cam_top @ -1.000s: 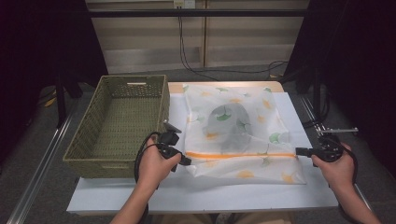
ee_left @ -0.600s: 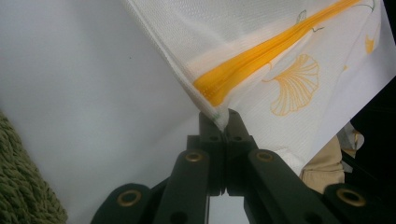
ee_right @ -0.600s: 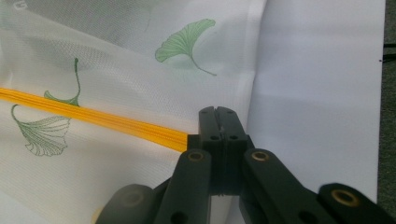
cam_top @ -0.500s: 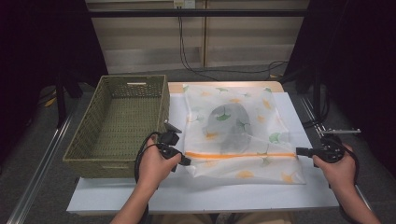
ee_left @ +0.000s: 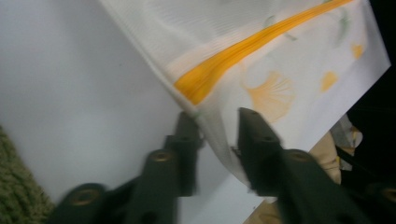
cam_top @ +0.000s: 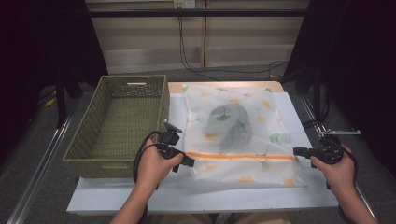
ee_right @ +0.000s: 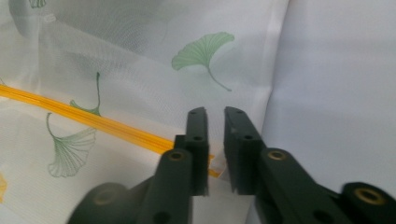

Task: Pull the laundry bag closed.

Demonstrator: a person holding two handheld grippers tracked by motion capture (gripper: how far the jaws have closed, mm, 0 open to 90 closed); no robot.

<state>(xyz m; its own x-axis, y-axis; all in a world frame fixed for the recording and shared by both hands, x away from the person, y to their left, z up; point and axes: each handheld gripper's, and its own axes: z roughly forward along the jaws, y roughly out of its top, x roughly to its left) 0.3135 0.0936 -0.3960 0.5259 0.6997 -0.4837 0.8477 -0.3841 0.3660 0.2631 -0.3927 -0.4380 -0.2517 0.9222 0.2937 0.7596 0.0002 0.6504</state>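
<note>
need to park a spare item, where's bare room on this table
Free: the wicker basket interior, and the white strip along the near table edge between the hands. Crowded: the mesh laundry bag covers the middle, with grippers at both zipper ends.

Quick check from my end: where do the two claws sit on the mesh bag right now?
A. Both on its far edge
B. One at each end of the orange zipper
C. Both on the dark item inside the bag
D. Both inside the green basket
B: the left claw and right claw sit at opposite ends of the orange zipper on the mesh bag.
</note>
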